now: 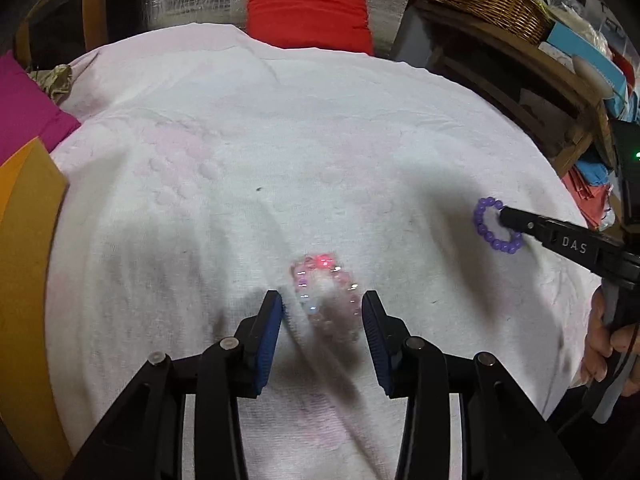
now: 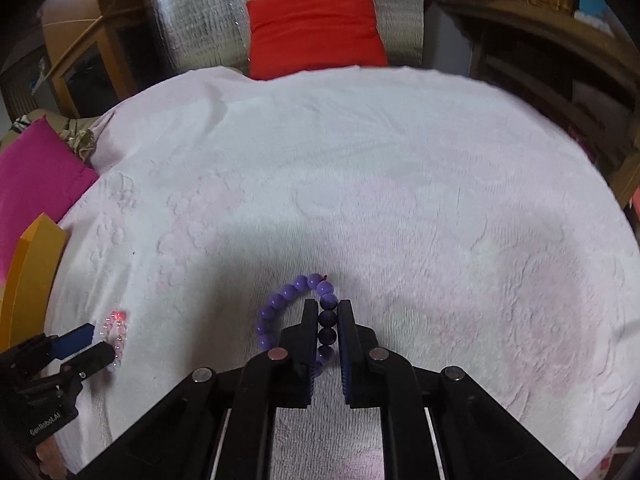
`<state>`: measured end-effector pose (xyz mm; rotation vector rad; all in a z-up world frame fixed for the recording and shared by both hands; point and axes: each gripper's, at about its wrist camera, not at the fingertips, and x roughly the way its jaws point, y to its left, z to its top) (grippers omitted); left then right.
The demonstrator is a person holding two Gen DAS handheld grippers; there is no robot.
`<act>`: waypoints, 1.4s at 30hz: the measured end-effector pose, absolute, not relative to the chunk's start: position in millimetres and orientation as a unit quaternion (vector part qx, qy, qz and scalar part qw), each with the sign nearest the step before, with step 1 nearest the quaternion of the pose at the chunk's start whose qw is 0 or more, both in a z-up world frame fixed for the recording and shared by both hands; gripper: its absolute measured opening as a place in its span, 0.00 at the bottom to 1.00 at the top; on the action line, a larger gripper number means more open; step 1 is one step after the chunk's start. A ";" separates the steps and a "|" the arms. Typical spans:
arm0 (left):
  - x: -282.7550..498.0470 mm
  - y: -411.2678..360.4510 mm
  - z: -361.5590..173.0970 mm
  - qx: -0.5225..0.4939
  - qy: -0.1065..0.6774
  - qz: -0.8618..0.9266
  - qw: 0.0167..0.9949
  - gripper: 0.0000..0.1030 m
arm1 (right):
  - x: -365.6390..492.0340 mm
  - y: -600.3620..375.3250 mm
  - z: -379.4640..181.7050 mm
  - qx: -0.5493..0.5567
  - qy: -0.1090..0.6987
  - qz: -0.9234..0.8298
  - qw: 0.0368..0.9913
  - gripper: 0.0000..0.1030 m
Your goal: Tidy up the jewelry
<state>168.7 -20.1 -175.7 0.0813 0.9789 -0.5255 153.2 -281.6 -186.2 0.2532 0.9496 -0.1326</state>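
A pale pink clear-bead bracelet (image 1: 326,300) lies on the white towel (image 1: 280,140), between the fingers of my left gripper (image 1: 323,312), which is open around it without touching. It also shows in the right wrist view (image 2: 115,334) beside the left gripper (image 2: 98,340). My right gripper (image 2: 328,316) is shut on one side of a purple bead bracelet (image 2: 280,304), just above the towel (image 2: 400,180). In the left wrist view the purple bracelet (image 1: 490,226) hangs from the right gripper's (image 1: 505,216) tip at the right.
An orange board (image 1: 24,280) stands at the left edge, with a magenta cushion (image 1: 28,112) behind it. A red cushion (image 1: 308,12) leans at the far side. A wooden shelf with a wicker basket (image 1: 488,0) is at the right.
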 end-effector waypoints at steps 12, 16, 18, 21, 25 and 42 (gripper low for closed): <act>165.8 -31.7 -178.2 0.053 0.458 -0.263 0.848 0.41 | 155.5 -281.9 -197.2 0.136 0.474 -0.067 0.867 0.10; 167.4 -36.8 -180.0 0.057 0.454 -0.263 0.849 0.41 | 156.0 -282.2 -197.5 0.138 0.475 -0.068 0.867 0.11; 167.8 -39.0 -180.4 0.053 0.452 -0.262 0.851 0.41 | 156.3 -283.1 -197.4 0.140 0.475 -0.069 0.866 0.11; 168.3 -43.4 -180.4 0.053 0.451 -0.259 0.853 0.41 | 156.8 -283.1 -198.1 0.141 0.476 -0.071 0.865 0.11; 169.1 -50.3 -176.8 0.067 0.441 -0.252 0.859 0.34 | 157.3 -283.0 -198.4 0.143 0.476 -0.071 0.865 0.11; 178.3 -60.0 -183.4 0.037 0.459 -0.283 0.841 0.07 | 154.3 -284.7 -195.6 0.143 0.468 -0.066 0.870 0.11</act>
